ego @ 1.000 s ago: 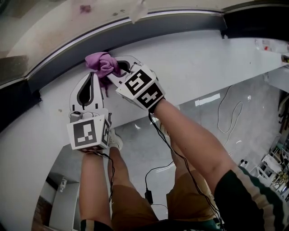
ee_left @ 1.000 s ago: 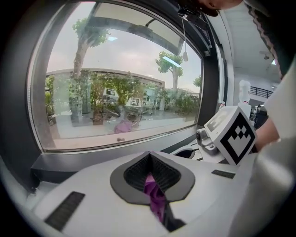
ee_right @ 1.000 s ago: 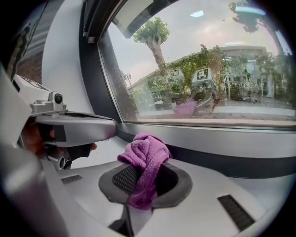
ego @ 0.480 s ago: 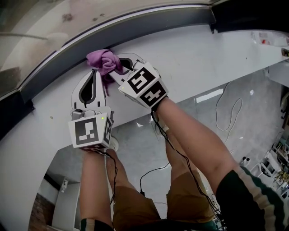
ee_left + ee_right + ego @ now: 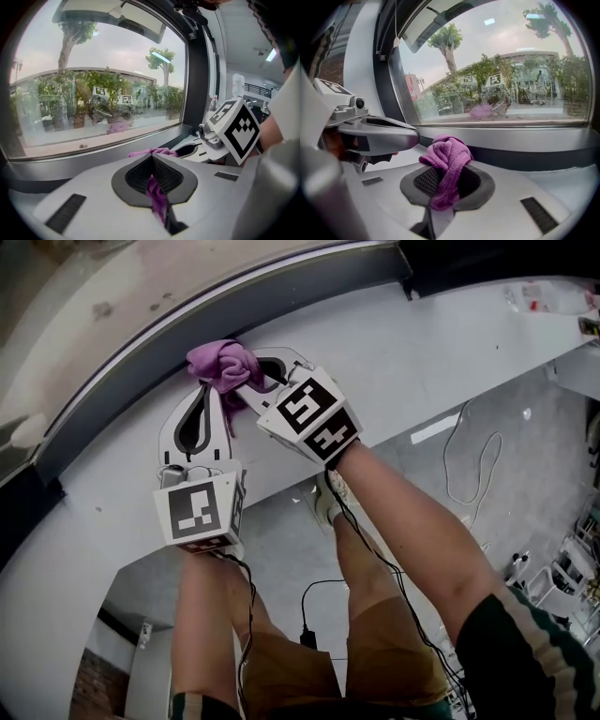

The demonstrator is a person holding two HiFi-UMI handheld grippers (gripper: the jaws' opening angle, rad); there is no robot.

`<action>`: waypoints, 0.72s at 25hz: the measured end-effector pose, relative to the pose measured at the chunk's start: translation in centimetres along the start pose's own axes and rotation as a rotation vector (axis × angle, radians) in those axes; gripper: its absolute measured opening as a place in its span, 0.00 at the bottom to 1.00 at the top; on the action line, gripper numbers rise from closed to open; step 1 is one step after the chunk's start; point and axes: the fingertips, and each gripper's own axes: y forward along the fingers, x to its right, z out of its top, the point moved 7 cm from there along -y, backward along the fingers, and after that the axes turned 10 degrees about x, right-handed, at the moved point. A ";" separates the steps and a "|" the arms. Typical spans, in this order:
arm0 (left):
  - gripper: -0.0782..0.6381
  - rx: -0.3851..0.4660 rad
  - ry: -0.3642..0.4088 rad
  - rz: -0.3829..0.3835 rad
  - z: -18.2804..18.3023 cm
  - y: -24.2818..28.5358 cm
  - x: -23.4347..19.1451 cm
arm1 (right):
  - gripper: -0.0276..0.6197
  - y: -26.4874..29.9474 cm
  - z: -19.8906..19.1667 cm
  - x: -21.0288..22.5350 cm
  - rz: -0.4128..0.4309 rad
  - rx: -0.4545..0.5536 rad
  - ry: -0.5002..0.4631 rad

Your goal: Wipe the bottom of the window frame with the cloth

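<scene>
A purple cloth (image 5: 223,363) is bunched on the white sill (image 5: 422,343), right against the dark bottom band of the window frame (image 5: 319,287). Both grippers hold it. My left gripper (image 5: 213,390) comes from below with its jaws shut on a hanging fold of the cloth (image 5: 157,197). My right gripper (image 5: 251,381) comes from the right and is shut on the cloth's main bunch (image 5: 447,159), which bulges above its jaws. The grey frame bottom (image 5: 525,140) runs just behind the cloth, under the glass.
The window's dark upright post (image 5: 469,263) closes the frame at the right. Small items (image 5: 544,296) lie at the sill's far right end. Below the sill are the person's legs, a grey floor and loose cables (image 5: 478,474).
Both grippers, still shut on the cloth, have slid it to the right along the frame's bottom, nearer the right corner. The head view has swung with them.
</scene>
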 end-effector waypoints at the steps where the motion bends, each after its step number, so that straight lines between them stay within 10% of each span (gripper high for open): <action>1: 0.12 -0.001 -0.004 -0.001 0.1 0.3 0.1 | 0.16 -0.3 0.1 0.3 -0.008 0.003 -0.003; 18: 0.12 -0.045 -0.017 -0.072 1.5 7.6 7.5 | 0.16 -7.9 -0.7 8.5 -0.112 0.003 0.012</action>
